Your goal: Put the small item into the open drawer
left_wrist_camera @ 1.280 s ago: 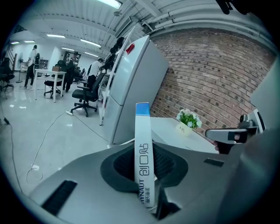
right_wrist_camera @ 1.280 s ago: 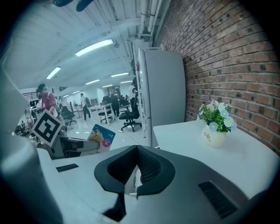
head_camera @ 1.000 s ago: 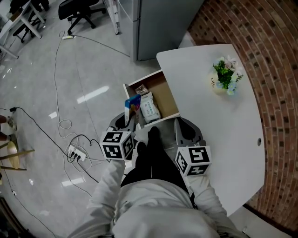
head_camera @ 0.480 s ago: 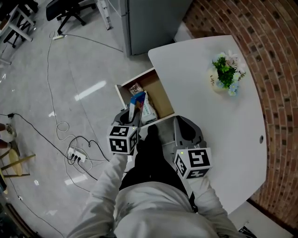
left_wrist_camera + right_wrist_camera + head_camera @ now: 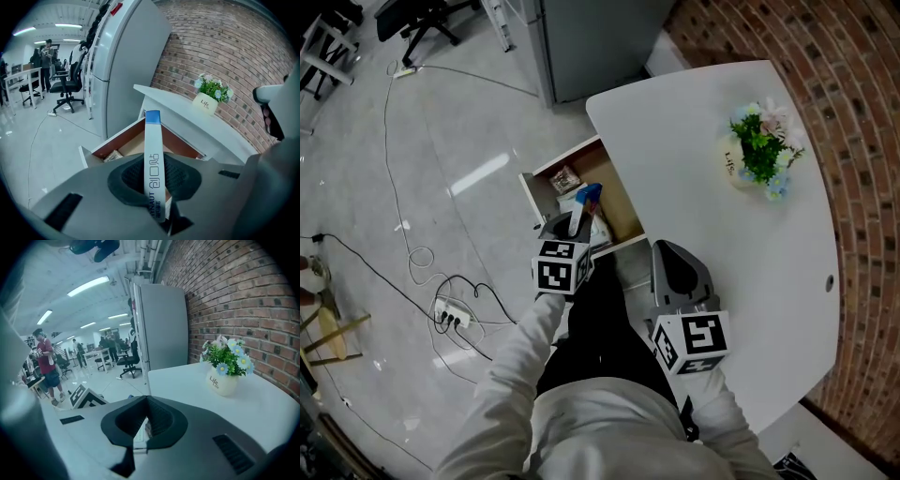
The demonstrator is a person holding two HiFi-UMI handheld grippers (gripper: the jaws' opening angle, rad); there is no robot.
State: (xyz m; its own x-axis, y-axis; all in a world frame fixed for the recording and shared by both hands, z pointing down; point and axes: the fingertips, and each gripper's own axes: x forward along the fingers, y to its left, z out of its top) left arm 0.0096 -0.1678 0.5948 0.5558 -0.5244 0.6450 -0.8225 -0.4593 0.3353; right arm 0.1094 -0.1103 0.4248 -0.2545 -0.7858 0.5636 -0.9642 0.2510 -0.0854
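- Floor [image 5: 441, 141]: glossy grey, with loose cables and a power strip [image 5: 448, 309] to my left.
- Table [image 5: 703, 234]: a white top with rounded corners, set against the brick wall; my head view looks steeply down on it.
- Cabinet [image 5: 591, 37]: a tall grey unit standing just beyond the table's far corner.
- Drawer [image 5: 612, 178]: pulled open from the table's left side, with a white front and a brown inside; in the left gripper view it lies directly past the jaws [image 5: 126, 136].
- Left tongs [image 5: 570, 225]: clenched on the small item and poised over the near end of the drawer; the jaws [image 5: 154, 173] pinch the item's lower part from both sides.
- Right tongs [image 5: 667, 251]: hovering at the table's near edge, just right of the drawer. Their jaws [image 5: 145, 420] are drawn together on nothing; something pale shows through the slit below them, and I cannot identify it.
- Flower pot [image 5: 755, 159]: a small white pot of green sprigs and pale blossoms on the table's far side, well apart from both tongs.
- Small item [image 5: 584, 206]: a thin white box with a blue end and printed lettering [image 5: 152, 154]. It stands roughly upright in the left tongs, blue end away from them, above the drawer and not yet released into it.
- Snack packet [image 5: 564, 178]: a small brownish packet lying in the drawer's far left corner.
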